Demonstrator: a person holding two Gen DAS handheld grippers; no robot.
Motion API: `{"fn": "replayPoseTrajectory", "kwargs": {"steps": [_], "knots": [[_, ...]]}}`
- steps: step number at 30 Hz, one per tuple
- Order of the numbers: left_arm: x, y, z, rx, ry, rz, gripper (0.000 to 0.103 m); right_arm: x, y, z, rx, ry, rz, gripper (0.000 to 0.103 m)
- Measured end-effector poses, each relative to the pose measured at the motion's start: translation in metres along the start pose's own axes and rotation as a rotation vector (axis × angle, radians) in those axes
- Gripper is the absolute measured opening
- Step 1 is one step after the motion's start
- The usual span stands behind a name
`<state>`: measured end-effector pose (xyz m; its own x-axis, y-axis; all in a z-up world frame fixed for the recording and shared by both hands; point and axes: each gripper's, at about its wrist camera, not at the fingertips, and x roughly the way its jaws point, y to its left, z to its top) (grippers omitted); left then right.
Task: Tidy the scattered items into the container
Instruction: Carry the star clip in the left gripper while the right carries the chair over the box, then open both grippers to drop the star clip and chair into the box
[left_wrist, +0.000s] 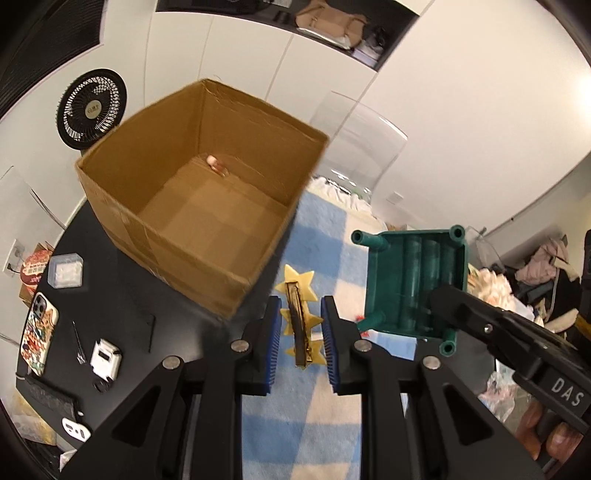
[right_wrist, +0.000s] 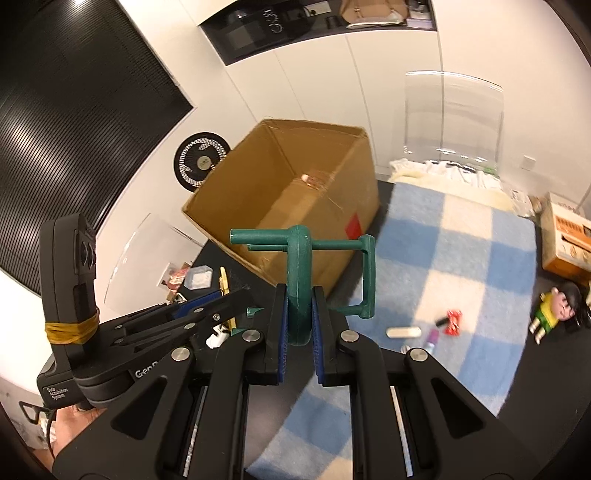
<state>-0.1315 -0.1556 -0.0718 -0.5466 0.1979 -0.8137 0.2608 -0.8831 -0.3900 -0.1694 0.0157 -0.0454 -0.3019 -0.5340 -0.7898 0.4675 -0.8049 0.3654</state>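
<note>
An open cardboard box stands on the black table; it also shows in the right wrist view. A small pink object lies at its far inner wall. My left gripper is shut on a yellow star hair clip and holds it in the air, right of the box's near corner. My right gripper is shut on a green toy bench, seen from below in the left wrist view, held in front of the box.
A blue-and-white checked cloth carries a red candy, a white stick and a small doll. A phone, white charger, clear case and tweezers lie left. A fan stands behind.
</note>
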Motion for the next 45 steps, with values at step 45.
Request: {"fn": "replayPoseTrajectory", "kwargs": {"steps": [45], "knots": [[0.053, 0.111, 0.125, -0.104, 0.036, 0.124, 0.024, 0.170, 0.044, 0.134, -0.092, 0.151, 0.001, 0.015]]}}
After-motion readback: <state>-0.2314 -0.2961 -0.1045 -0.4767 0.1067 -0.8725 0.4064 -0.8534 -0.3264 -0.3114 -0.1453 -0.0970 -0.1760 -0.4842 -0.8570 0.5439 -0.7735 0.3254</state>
